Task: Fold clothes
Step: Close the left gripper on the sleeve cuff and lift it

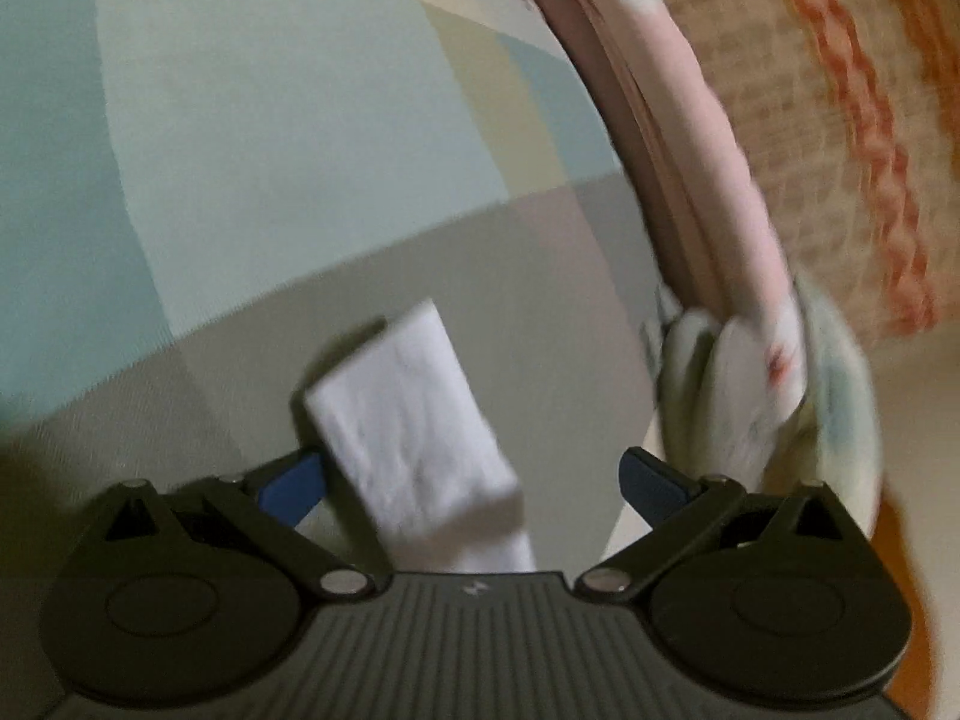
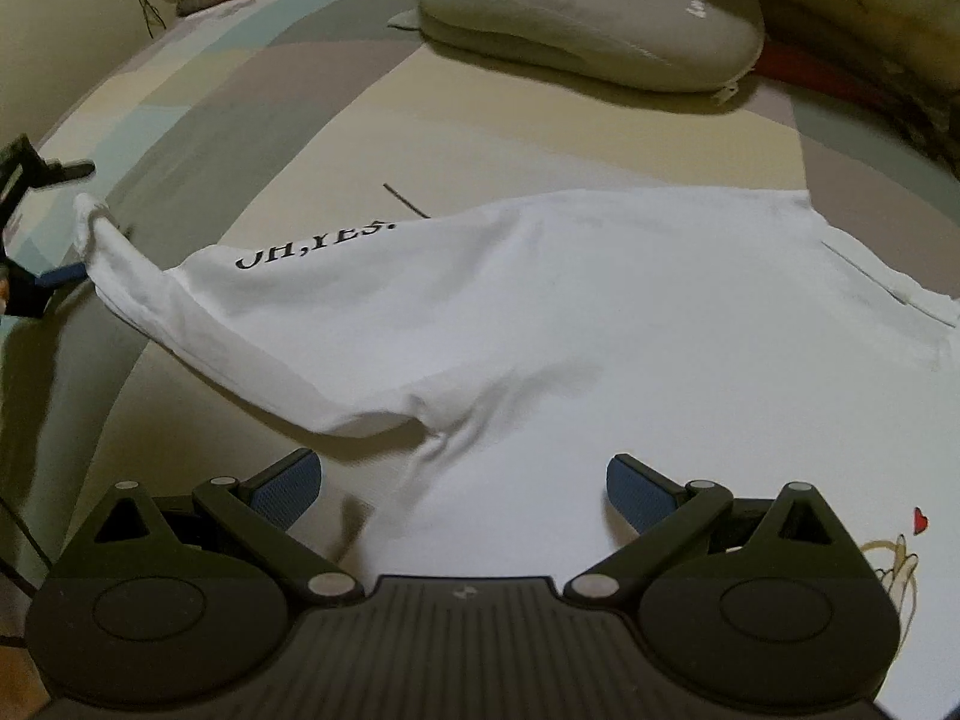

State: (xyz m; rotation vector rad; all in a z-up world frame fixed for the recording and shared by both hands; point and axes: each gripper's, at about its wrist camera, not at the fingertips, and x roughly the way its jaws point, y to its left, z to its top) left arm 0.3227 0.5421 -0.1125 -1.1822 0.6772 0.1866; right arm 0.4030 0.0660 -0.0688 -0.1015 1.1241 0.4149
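Both claws wide open — left claw w/ sleeve between (ungripped), right claw above shirt.

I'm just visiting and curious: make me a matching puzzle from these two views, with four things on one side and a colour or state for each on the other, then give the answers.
Things:
1. white T-shirt
2. grey pillow
3. left gripper
4. sleeve

States:
A. lies at the far end of the bed
B. spread out, with black lettering
C. open
D. raised off the bed, between open fingers

Pairs: 1-B, 2-A, 3-C, 4-D
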